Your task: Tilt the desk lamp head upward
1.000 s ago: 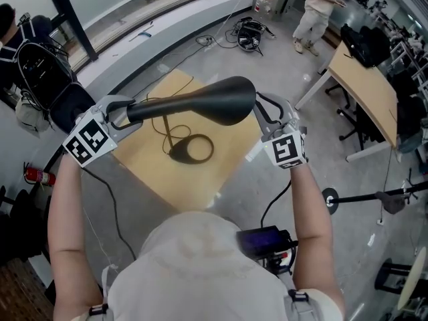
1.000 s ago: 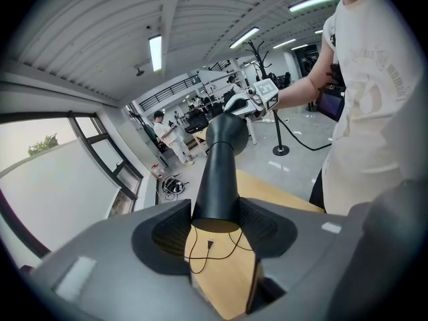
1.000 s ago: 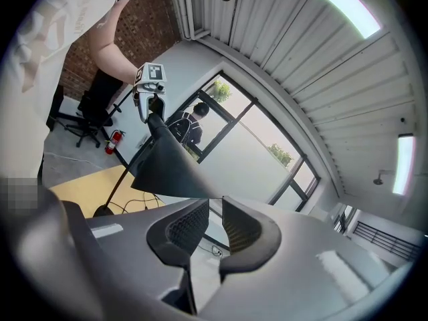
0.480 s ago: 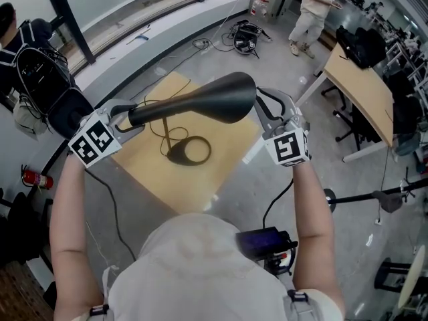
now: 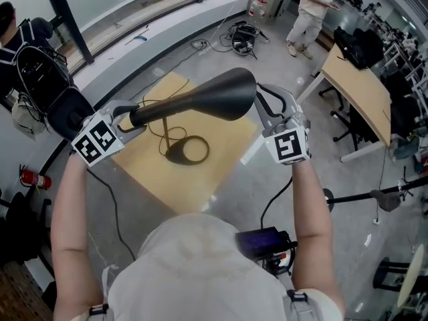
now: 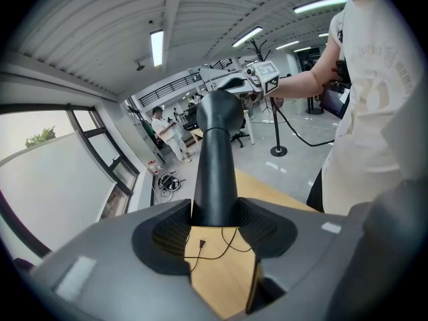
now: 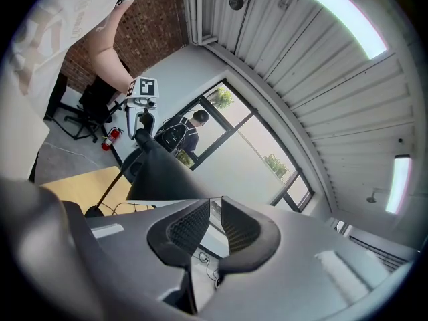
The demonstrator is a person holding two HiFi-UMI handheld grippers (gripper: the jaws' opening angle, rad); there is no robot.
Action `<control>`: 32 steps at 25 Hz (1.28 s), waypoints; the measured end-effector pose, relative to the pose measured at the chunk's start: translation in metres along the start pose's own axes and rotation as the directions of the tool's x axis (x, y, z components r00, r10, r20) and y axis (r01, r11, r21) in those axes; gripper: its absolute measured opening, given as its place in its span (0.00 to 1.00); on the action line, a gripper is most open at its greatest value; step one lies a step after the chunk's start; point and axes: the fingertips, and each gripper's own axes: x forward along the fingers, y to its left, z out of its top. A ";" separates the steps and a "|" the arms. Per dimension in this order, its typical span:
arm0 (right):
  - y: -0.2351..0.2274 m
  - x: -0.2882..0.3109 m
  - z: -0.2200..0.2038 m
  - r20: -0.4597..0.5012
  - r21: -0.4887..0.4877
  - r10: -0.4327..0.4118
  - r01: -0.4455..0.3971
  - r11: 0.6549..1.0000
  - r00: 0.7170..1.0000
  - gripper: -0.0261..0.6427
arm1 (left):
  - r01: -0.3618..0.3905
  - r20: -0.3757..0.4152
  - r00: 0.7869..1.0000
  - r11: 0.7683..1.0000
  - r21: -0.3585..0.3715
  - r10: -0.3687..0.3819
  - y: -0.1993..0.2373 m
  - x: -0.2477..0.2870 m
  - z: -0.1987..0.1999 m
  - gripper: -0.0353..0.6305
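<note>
The black desk lamp head (image 5: 207, 95) hangs high above a tan wooden table (image 5: 147, 162), where its round base (image 5: 187, 151) stands. My left gripper (image 5: 130, 118) is shut on the head's narrow neck; in the left gripper view the neck (image 6: 215, 179) runs out between the pads (image 6: 257, 223). My right gripper (image 5: 259, 105) is shut on the rim of the wide end. In the right gripper view the lamp head (image 7: 160, 176) ends between the nearly closed jaws of my right gripper (image 7: 214, 223). The thin stem (image 5: 165, 129) drops to the base.
A light desk (image 5: 361, 92) and office chairs stand at the right, a person (image 5: 314, 9) at the top right. Cables (image 5: 244, 35) lie on the floor near the window wall. A backpack (image 5: 40, 65) and a fire extinguisher (image 5: 33, 177) are at the left.
The right gripper and the wide end of the lamp head have risen a little. The left gripper stays on the neck.
</note>
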 end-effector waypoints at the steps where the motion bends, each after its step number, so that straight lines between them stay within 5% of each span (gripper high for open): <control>1: 0.000 0.000 0.001 0.000 -0.002 -0.001 0.001 1.000 1.000 0.14 | 0.000 -0.001 1.000 1.000 0.000 0.000 0.000 0.000 0.000 0.39; 32: -0.019 0.000 0.047 0.053 -0.154 0.009 -0.001 0.988 0.999 0.13 | -0.008 -0.013 1.000 0.998 -0.054 0.007 -0.009 0.018 -0.006 0.39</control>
